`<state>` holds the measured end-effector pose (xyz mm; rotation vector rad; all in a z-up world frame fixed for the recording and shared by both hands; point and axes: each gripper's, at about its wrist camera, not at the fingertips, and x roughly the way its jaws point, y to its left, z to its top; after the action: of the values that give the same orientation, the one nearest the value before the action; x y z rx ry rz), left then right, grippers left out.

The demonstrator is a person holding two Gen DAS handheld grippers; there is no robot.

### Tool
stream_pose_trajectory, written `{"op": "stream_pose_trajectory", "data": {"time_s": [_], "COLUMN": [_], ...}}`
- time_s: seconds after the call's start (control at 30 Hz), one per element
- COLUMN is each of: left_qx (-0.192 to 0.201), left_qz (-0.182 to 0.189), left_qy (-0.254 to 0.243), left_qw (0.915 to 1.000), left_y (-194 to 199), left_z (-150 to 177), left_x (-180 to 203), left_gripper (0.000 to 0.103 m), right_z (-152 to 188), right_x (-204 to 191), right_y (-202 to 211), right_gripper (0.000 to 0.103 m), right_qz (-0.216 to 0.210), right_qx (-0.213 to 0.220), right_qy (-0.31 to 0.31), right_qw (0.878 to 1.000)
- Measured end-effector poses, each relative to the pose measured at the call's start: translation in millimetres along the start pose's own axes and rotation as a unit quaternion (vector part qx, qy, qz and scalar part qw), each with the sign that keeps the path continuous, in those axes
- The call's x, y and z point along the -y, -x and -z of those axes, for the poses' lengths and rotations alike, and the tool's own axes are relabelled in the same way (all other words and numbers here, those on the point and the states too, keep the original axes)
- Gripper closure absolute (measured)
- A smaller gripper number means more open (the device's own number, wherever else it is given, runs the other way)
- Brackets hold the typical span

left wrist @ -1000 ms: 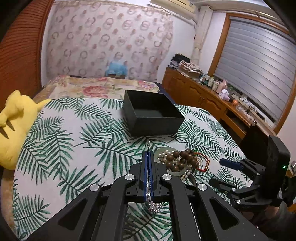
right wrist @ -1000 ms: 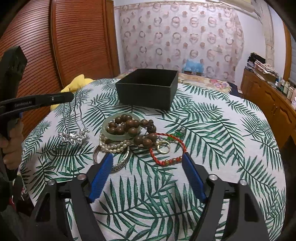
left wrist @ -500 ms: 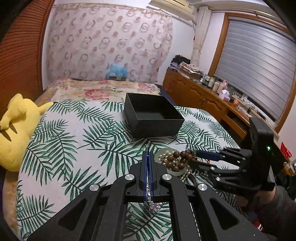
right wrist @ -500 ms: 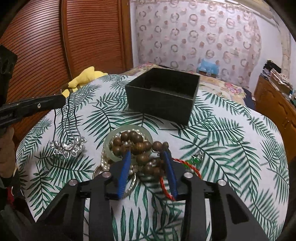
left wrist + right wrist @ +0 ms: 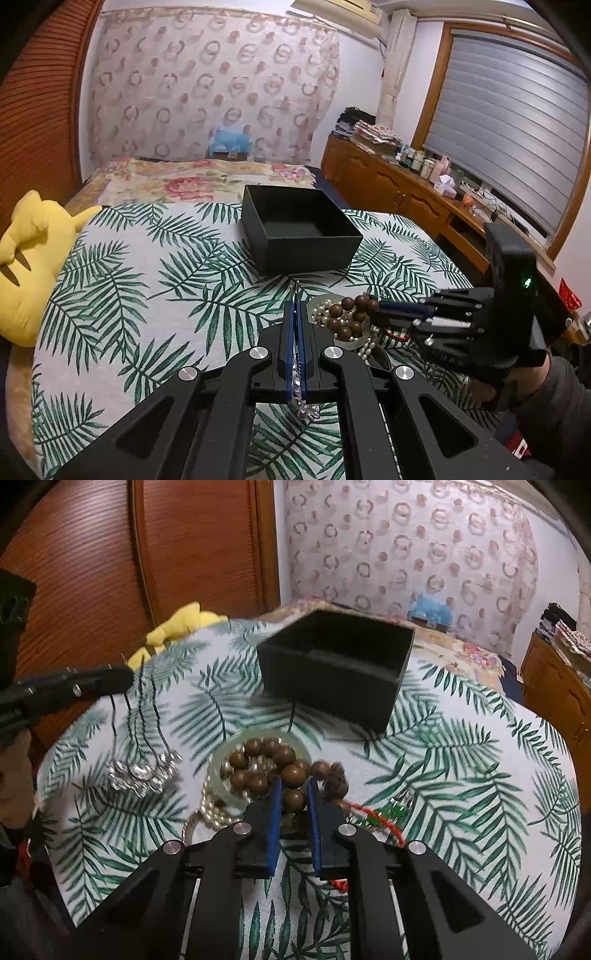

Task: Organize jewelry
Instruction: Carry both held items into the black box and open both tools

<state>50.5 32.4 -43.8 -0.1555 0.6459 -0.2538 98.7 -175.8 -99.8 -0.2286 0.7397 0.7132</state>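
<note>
Wooden bead bracelet [image 5: 280, 768] sits in the jewelry pile in front of the black box [image 5: 332, 679] — right gripper [image 5: 293, 794] has just been closing, one bead pinched between its pads. Risk: the round bead slips out, or the strand drags the pearls [image 5: 214, 812] along (tangled). Right gripper angled down at the pile; left gripper [image 5: 295, 321] pressed together on a silver necklace [image 5: 142, 771], dangling.

The left gripper [image 5: 295, 317] is clamped tight, pointing toward 12 o'clock. The right gripper [image 5: 294, 801] has just been closing, its 2 jaws nearly together.
</note>
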Motion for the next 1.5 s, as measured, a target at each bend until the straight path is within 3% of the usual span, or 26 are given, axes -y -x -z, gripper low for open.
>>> {"op": "stream_pose_trajectory", "data": {"time_s": [0.23, 0.73, 1.13, 1.5], "left_qx": [0.005, 0.02, 0.011, -0.015], "left_qz": [0.004, 0.016, 0.019, 0.02], "left_qy": [-0.025, -0.041, -0.036, -0.036], "left_qw": [0.9997, 0.9988, 0.9991, 0.9991], "left_y": [-6.8, -22.6, -62.6, -105.2], "left_z": [-19.1, -84.7, -133.9, -147.1], "left_x": [8.9, 17.4, 4.2, -3.8], "left_gripper": [0.102, 0.102, 0.102, 0.102], "right_z": [-31.5, -103.5, -148.1, -141.5], "right_x": [15.2, 30.3, 56.2, 76.2], "right_y": [31.7, 57.8, 20.0, -28.8], "right_gripper": [0.088, 0.088, 0.088, 0.087], "right_qz": [0.003, -0.012, -0.03, -0.03], "right_qx": [0.06, 0.104, 0.079, 0.042], "right_qy": [-0.005, 0.01, 0.001, -0.019], "right_qw": [0.998, 0.994, 0.996, 0.998]}}
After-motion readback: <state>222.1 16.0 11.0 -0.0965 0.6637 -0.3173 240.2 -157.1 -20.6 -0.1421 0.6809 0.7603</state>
